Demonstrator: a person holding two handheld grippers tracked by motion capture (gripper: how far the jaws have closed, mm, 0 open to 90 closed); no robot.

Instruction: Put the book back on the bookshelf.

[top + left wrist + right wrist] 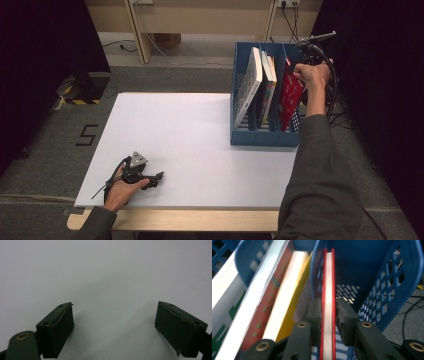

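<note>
Over at the far right, the right gripper (329, 315) straddles the red book (328, 285) standing on edge in the blue rack's (265, 137) rightmost slot, jaws barely slackened; the left gripper (115, 322) rests open on the worktop (190, 145).

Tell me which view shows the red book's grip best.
The right gripper view: the red book stands edge-on between the right gripper's pads in the blue file rack; a sliver of gap shows beside one pad. The high view shows its cover partly behind the hand. The left gripper view faces bare table.
</note>
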